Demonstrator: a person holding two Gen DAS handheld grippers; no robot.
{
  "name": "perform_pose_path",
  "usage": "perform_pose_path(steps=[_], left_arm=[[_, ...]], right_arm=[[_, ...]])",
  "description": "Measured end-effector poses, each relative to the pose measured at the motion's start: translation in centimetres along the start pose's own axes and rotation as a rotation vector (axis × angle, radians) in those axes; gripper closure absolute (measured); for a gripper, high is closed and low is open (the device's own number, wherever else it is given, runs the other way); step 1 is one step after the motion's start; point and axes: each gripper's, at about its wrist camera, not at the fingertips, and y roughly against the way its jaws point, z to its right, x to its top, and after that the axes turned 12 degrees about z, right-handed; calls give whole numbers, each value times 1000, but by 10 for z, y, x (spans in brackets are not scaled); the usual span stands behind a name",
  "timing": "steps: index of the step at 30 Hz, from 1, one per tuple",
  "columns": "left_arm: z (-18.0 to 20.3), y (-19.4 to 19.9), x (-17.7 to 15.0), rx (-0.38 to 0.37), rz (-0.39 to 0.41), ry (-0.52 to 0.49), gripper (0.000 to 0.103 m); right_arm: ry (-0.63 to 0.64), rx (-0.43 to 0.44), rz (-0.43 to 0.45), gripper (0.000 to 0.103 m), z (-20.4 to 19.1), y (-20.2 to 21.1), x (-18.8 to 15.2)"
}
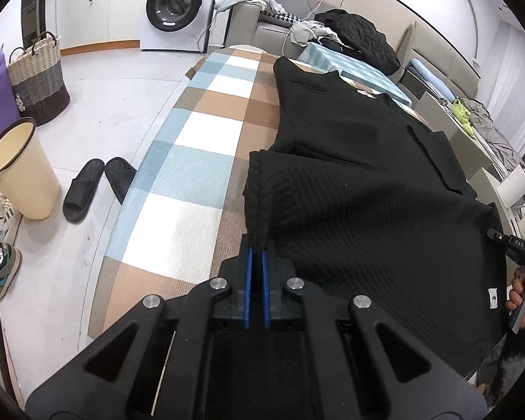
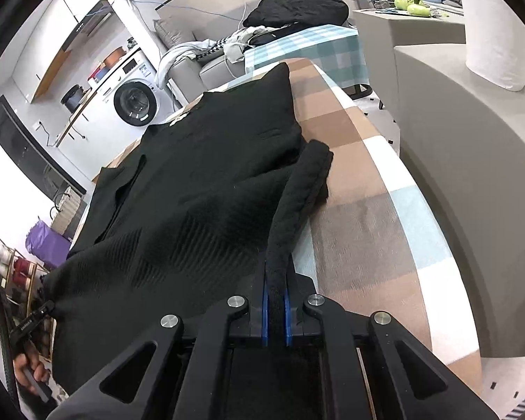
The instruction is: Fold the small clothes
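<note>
A black knit sweater lies spread along a table covered with a checked cloth. My left gripper is shut on the sweater's near left hem corner, which rises as a pinched fold from the blue pads. In the right wrist view the same sweater fills the middle, and my right gripper is shut on its near right corner, a thick rolled edge. The near hem hangs stretched between the two grippers. The right gripper also shows at the left wrist view's right edge.
A washing machine, woven basket, cream bin, slippers and shoes stand on the floor to the left. A sofa with clothes lies beyond the table. A grey counter stands to the right.
</note>
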Motion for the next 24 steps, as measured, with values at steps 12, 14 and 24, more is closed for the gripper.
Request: perform_pose_path(steps=[12, 14, 24], left_arm=[[2, 21, -13, -25, 11, -36, 100], [3, 21, -14, -27, 6, -35, 100], [8, 39, -40, -45, 3, -64, 57]], right_arm=[[7, -10, 36, 93, 21, 37, -16], [1, -10, 22, 89, 18, 38, -18], [70, 66, 52, 53, 16, 92, -62]])
